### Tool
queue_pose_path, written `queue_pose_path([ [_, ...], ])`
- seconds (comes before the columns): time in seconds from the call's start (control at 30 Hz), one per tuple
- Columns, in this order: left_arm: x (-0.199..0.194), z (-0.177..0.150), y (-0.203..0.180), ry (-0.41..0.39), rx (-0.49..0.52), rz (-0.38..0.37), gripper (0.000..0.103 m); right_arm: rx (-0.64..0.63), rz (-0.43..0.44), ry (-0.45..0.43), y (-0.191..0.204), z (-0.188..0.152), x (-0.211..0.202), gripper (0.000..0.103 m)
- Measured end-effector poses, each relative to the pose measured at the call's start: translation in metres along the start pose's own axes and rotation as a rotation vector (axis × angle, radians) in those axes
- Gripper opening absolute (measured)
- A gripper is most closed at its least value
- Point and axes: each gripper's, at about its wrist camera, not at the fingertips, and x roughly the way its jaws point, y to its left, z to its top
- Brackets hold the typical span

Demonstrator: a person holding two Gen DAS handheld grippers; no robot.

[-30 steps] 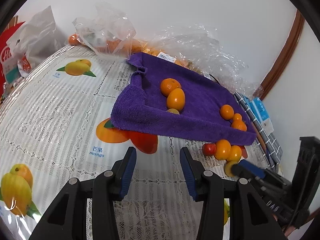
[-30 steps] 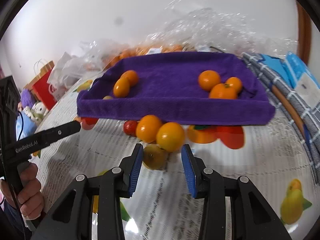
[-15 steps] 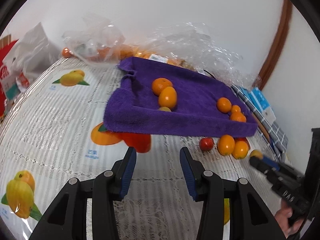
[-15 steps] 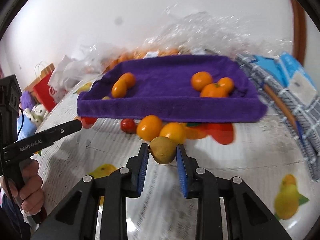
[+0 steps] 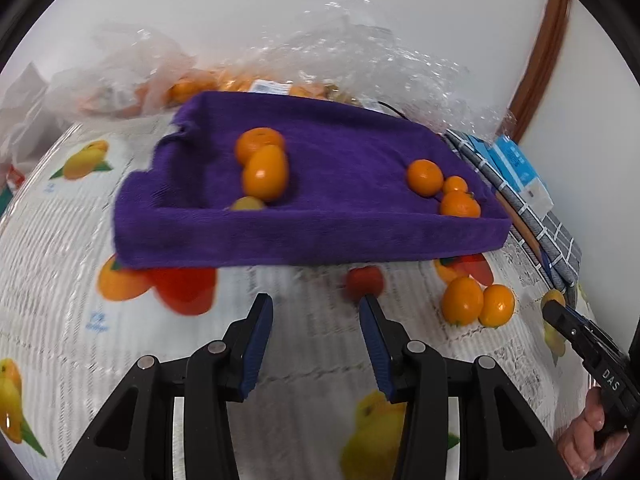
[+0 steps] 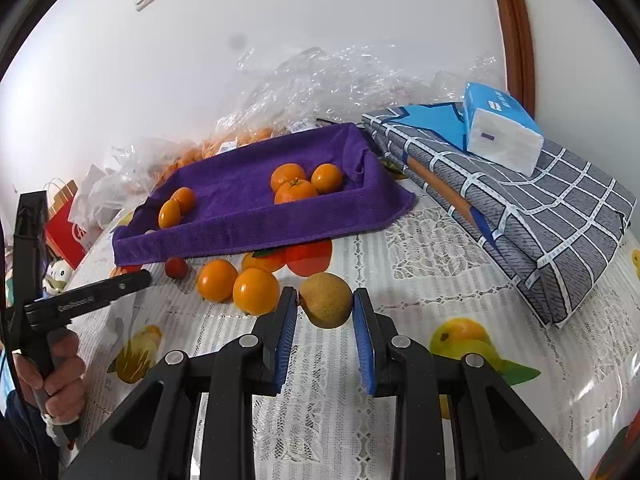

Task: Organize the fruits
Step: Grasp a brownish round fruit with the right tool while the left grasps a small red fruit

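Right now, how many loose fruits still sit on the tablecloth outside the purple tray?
3: two oranges side by side, and, and a small red fruit left of them by the tray's front wall. Others may hide behind it.

My right claw (image 6: 325, 304) points down at a slant over the tabletop (image 6: 420, 264), both blue pads pressing a brownish-green fruit (image 6: 326, 306) at their tips. My left claw (image 5: 316, 320) also slants down, its pads standing apart with nothing between them. In the right wrist view, my left hand (image 6: 56, 376) wraps its black handle at the frame's left edge.
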Motion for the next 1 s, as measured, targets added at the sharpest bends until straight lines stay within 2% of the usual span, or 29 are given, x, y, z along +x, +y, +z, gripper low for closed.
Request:
queue_pose_path([
  [0.17, 0.015, 0.010, -0.017, 0.008, 0.014, -0.023, 0.043, 0.017, -0.001, 0.005, -0.002, -0.001, 0.000, 0.028],
  [0.27, 0.023, 0.011, -0.023, 0.035, 0.029, -0.008, 0.043, 0.010, 0.000, 0.005, -0.002, -0.001, 0.000, 0.028],
  [0.43, 0.023, 0.009, -0.028, 0.029, 0.045, -0.004, 0.043, 0.007, 0.006, 0.015, -0.001, -0.001, 0.003, 0.028],
  [0.6, 0.022, 0.009, -0.018, 0.021, -0.013, -0.050, 0.024, -0.001, 0.012, 0.022, 0.000, -0.001, 0.005, 0.028],
  [0.9, 0.007, 0.006, -0.008, -0.050, -0.061, -0.097, 0.024, 0.009, 0.022, 0.015, -0.001, -0.002, 0.005, 0.028],
  [1.0, 0.001, 0.007, -0.005, -0.062, -0.086, -0.134, 0.024, 0.011, 0.019, 0.010, -0.001, -0.002, 0.004, 0.028],
])
